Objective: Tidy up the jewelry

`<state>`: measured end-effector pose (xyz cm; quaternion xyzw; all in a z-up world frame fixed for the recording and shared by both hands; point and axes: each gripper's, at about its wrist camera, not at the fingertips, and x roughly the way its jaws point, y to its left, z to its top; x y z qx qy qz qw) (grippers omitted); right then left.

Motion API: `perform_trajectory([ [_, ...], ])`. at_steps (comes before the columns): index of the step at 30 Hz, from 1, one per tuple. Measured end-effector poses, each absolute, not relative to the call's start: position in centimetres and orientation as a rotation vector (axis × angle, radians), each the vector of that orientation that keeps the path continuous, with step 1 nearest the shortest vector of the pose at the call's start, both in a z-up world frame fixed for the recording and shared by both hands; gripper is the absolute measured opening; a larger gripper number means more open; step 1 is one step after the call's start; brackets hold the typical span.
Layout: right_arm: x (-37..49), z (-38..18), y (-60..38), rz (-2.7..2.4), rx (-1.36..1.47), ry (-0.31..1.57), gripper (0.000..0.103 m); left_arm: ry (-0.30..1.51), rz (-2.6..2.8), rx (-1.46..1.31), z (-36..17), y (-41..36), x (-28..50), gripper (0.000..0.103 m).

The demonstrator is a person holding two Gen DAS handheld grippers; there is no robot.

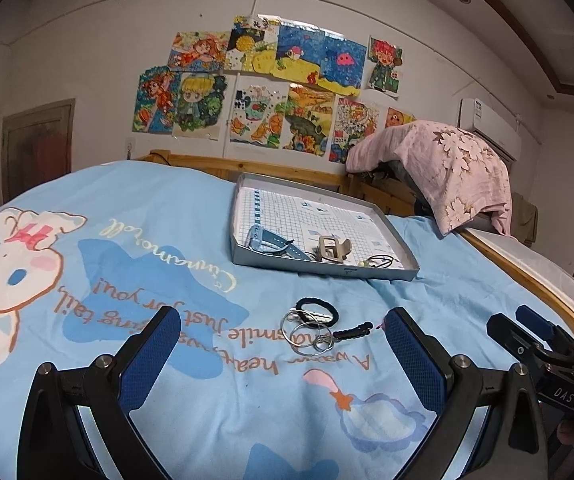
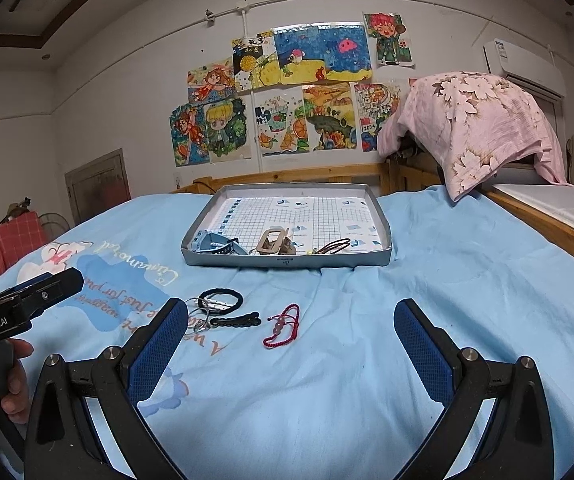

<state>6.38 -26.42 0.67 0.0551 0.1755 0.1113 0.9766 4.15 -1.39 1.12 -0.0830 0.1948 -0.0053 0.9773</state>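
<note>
A grey tray (image 1: 327, 271) (image 2: 287, 263) lies on the blue bedsheet and holds a blue watch (image 1: 265, 239) (image 2: 217, 243), a beige clip (image 1: 333, 249) (image 2: 273, 242) and thin cords (image 1: 381, 261) (image 2: 333, 245). Nearer lie a black hair tie (image 1: 318, 307) (image 2: 222, 298), silver rings (image 1: 307, 330) (image 2: 199, 312), a black clip (image 1: 353, 330) (image 2: 235, 321) and a red bead bracelet (image 2: 283, 326). My left gripper (image 1: 283, 340) is open just before the rings. My right gripper (image 2: 291, 336) is open and empty, with the bracelet between its fingers.
A wooden bed rail (image 2: 547, 216) runs along the right. A pink floral cloth (image 2: 483, 120) covers something behind the tray. Drawings (image 2: 287, 92) hang on the wall. A red checked item (image 2: 11, 240) sits at the far left.
</note>
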Motion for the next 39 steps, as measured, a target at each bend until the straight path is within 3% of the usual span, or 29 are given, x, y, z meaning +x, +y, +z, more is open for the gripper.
perform_trajectory([
  [20, 11.1, 3.2, -26.3, 0.205, 0.09, 0.292, 0.101, 0.351, -0.031, -0.127, 2.9, -2.6, 10.2, 0.103],
  [35, 15.5, 0.3, -25.8, 0.265, 0.067, 0.361, 0.101, 0.493, -0.095, -0.161, -2.1, -0.8, 14.2, 0.103],
  [39, 15.8, -1.1, -25.1, 0.309, 0.046, 0.394, 0.1, 0.528, -0.133, -0.201, -3.4, -0.2, 14.3, 0.092],
])
